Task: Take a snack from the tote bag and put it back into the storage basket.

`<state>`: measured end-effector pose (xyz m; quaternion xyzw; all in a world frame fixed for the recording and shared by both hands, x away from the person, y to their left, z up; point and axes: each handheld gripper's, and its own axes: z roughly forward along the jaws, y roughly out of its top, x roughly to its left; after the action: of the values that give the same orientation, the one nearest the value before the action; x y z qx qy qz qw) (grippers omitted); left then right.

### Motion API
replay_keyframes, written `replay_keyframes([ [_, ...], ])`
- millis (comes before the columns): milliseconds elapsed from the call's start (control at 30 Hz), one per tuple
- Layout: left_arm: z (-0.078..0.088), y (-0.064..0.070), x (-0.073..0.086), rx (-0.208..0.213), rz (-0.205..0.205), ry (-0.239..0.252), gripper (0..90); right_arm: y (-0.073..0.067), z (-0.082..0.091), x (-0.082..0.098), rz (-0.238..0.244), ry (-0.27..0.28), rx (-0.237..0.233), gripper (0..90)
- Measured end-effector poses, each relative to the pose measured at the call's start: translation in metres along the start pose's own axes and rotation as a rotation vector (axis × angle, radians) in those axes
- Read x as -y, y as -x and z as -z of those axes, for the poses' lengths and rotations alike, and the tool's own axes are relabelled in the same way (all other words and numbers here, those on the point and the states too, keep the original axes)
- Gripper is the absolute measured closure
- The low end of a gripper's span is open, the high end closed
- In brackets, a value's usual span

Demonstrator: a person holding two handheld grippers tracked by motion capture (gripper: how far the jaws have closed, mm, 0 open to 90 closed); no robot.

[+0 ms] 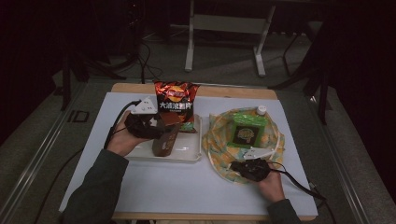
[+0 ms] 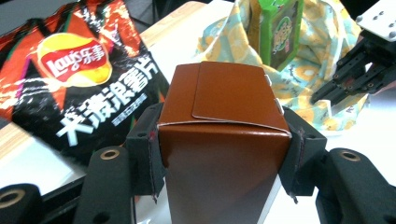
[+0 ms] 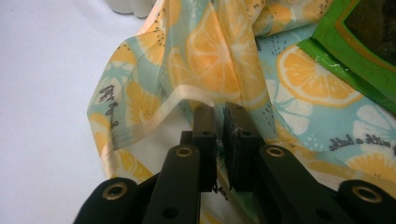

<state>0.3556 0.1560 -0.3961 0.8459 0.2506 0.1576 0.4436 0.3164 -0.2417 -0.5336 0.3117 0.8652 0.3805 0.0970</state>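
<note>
Left gripper clamps brown carton; bag rim pinched

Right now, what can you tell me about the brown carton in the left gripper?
The brown carton is a small glossy cardboard box, plain, with a folded top whose flap lies closed. It is clamped at both sides, just under the top edge, between the pads of the left gripper. In the high view it stands tilted over the white tray, in front of the chip bag; whether its bottom touches the tray I cannot tell.
</note>
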Motion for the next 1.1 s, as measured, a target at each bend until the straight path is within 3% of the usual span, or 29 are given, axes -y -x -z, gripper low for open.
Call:
replay_keyframes([
  [167, -0.006, 0.003, -0.004, 0.003, -0.013, -0.002, 42.1, 0.000, 0.000, 0.000, 0.000, 0.000, 0.000, 83.7],
  [633, -0.033, 0.007, -0.012, 0.020, -0.001, 0.035, 40.8, 0.000, 0.000, 0.000, 0.004, -0.001, 0.001, 83.7],
  [1100, -0.065, 0.019, -0.025, 0.042, -0.032, -0.001, 40.1, 0.000, 0.000, 0.000, 0.007, -0.001, 0.001, 83.6],
])
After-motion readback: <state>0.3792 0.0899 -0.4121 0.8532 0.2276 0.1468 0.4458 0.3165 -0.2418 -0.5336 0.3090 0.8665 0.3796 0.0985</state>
